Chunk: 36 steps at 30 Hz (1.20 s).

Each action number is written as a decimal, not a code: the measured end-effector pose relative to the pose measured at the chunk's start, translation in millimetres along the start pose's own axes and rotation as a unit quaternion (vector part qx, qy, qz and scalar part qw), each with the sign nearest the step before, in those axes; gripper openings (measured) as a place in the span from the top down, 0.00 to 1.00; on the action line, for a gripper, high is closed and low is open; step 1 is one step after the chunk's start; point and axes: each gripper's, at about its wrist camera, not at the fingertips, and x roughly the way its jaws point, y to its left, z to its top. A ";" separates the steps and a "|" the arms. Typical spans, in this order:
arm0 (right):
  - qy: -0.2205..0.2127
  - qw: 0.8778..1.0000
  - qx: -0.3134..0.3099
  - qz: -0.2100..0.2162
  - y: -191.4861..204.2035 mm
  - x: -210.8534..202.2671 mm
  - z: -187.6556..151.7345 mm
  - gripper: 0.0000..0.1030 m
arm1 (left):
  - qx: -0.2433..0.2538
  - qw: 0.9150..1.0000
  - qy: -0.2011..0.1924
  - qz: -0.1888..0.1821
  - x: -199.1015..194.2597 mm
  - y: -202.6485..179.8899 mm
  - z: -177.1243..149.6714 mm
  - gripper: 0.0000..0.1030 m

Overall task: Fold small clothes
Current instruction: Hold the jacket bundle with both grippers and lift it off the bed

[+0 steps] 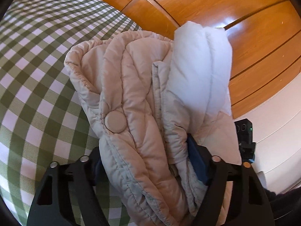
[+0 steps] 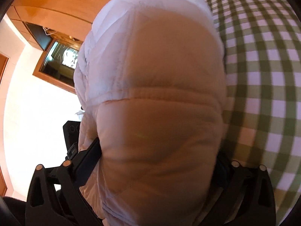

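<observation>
A small beige quilted puffer jacket with a round snap button and a white lining hangs bunched between my left gripper's fingers, which are shut on it above the checked cloth. In the right wrist view the same jacket fills the middle, blurred and close. My right gripper is shut on it; its left finger presses into the fabric. The other gripper shows as a dark block at the right edge of the left view and behind the jacket in the right view.
A green-and-white checked cloth covers the surface below, also in the right wrist view. Wooden wardrobe doors stand behind. A white wall and a wood-framed glass panel lie to the left.
</observation>
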 end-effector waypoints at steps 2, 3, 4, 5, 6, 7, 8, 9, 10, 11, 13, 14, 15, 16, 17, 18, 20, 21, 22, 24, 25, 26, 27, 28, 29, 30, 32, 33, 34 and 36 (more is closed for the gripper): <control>-0.008 1.000 -0.010 -0.003 7.5 -6.0 -0.8 0.36 | -0.007 1.000 -0.006 -0.012 -2.4 -0.7 -1.2 0.41; -0.014 1.000 -0.018 -0.004 13.2 -12.9 -2.8 0.43 | -0.008 1.000 -0.009 -0.020 -4.4 -3.3 -2.5 0.45; -0.016 1.000 -0.025 -0.007 15.8 -15.7 -2.7 0.45 | -0.005 1.000 -0.011 -0.022 -5.4 -6.4 -3.4 0.47; -0.018 0.999 -0.029 -0.010 17.9 -18.2 -3.6 0.47 | -0.001 1.000 -0.011 -0.023 -7.1 -9.7 -5.6 0.48; -0.022 0.999 -0.033 -0.012 19.7 -23.6 -6.6 0.49 | 0.002 1.000 -0.009 -0.026 -6.8 -14.0 -7.3 0.49; -0.027 0.999 -0.034 -0.013 20.0 -30.0 -9.8 0.49 | 0.004 1.000 -0.008 -0.029 -6.3 -17.8 -8.8 0.50; -0.032 0.999 -0.035 -0.016 20.3 -35.0 -13.3 0.49 | 0.008 0.999 -0.007 -0.031 -5.3 -24.4 -11.1 0.51; -0.036 0.998 -0.037 -0.020 17.9 -37.9 -14.9 0.49 | 0.013 0.999 -0.006 -0.031 -3.6 -29.7 -12.2 0.52; -0.042 0.998 -0.040 -0.026 17.2 -45.5 -19.1 0.49 | 0.021 0.999 -0.004 -0.029 -0.5 -37.8 -14.0 0.52; -0.045 0.998 -0.042 -0.030 15.9 -48.6 -21.0 0.49 | 0.028 0.999 -0.002 -0.027 4.0 -44.9 -14.6 0.52; -0.055 0.997 -0.039 -0.041 12.1 -63.7 -27.3 0.49 | 0.046 0.999 0.004 -0.021 15.6 -62.0 -17.1 0.52; -0.062 0.996 -0.035 -0.047 8.0 -72.9 -31.3 0.49 | 0.052 0.998 0.007 -0.021 21.2 -67.8 -18.1 0.52; -0.068 0.996 -0.034 -0.053 4.0 -80.9 -34.1 0.49 | 0.060 0.998 0.013 -0.025 31.4 -78.3 -20.6 0.52; -0.075 0.995 -0.032 -0.059 1.5 -89.7 -36.9 0.49 | 0.064 0.997 0.018 -0.028 39.2 -84.6 -21.9 0.52; -0.082 0.994 -0.031 -0.066 -1.8 -97.5 -39.4 0.49 | 0.066 0.997 0.021 -0.032 46.6 -90.0 -22.4 0.52; -0.092 0.992 -0.030 -0.075 -5.4 -110.9 -43.5 0.50 | 0.069 0.996 0.028 -0.040 57.1 -98.6 -24.3 0.52; -0.106 0.990 -0.029 -0.090 -10.8 -132.1 -49.1 0.50 | 0.081 0.995 0.040 -0.051 75.8 -117.3 -26.4 0.54; -0.116 0.988 -0.030 -0.102 -14.6 -146.7 -51.5 0.50 | 0.094 0.993 0.049 -0.059 90.6 -133.5 -25.9 0.55; -0.125 0.985 -0.030 -0.113 -18.6 -160.5 -52.8 0.50 | 0.103 0.991 0.056 -0.065 101.7 -144.9 -25.3 0.55; -0.145 0.980 -0.028 -0.134 -27.3 -186.8 -53.7 0.50 | 0.120 0.987 0.072 -0.075 128.4 -168.5 -22.0 0.55; -0.153 0.977 -0.027 -0.144 -32.5 -198.4 -55.0 0.50 | 0.129 0.985 0.082 -0.080 143.4 -180.2 -20.1 0.55; -0.162 0.975 -0.025 -0.153 -36.7 -210.6 -56.1 0.50 | 0.141 0.982 0.094 -0.083 163.6 -197.0 -17.6 0.55; -0.178 0.970 -0.020 -0.166 -43.3 -228.5 -56.7 0.50 | 0.149 0.980 0.101 -0.086 177.5 -208.7 -15.6 0.55; -0.188 0.967 -0.017 -0.172 -47.1 -238.7 -57.6 0.50 | 0.158 0.978 0.107 -0.088 189.8 -221.2 -13.9 0.55; -0.200 0.963 -0.014 -0.179 -51.8 -250.3 -58.6 0.50 | 0.171 0.975 0.113 -0.090 202.8 -236.4 -12.8 0.55; -0.220 0.957 -0.005 -0.189 -59.9 -267.7 -61.2 0.50 | 0.184 0.971 0.121 -0.092 220.5 -255.4 -9.6 0.55; -0.246 0.949 0.009 -0.197 -70.7 -287.6 -66.2 0.50 | 0.204 0.966 0.130 -0.097 247.9 -283.7 -4.6 0.55; -0.264 0.943 0.020 -0.203 -82.1 -303.0 -73.0 0.50 | 0.221 0.961 0.135 -0.095 264.9 -303.1 -4.7 0.55; -0.274 0.939 0.028 -0.207 -90.3 -311.2 -77.6 0.50 | 0.232 0.958 0.139 -0.095 277.4 -316.2 -5.6 0.55; -0.297 0.930 0.068 -0.205 -119.4 -328.4 -94.2 0.50 | 0.257 0.950 0.152 -0.087 305.3 -342.1 -12.7 0.55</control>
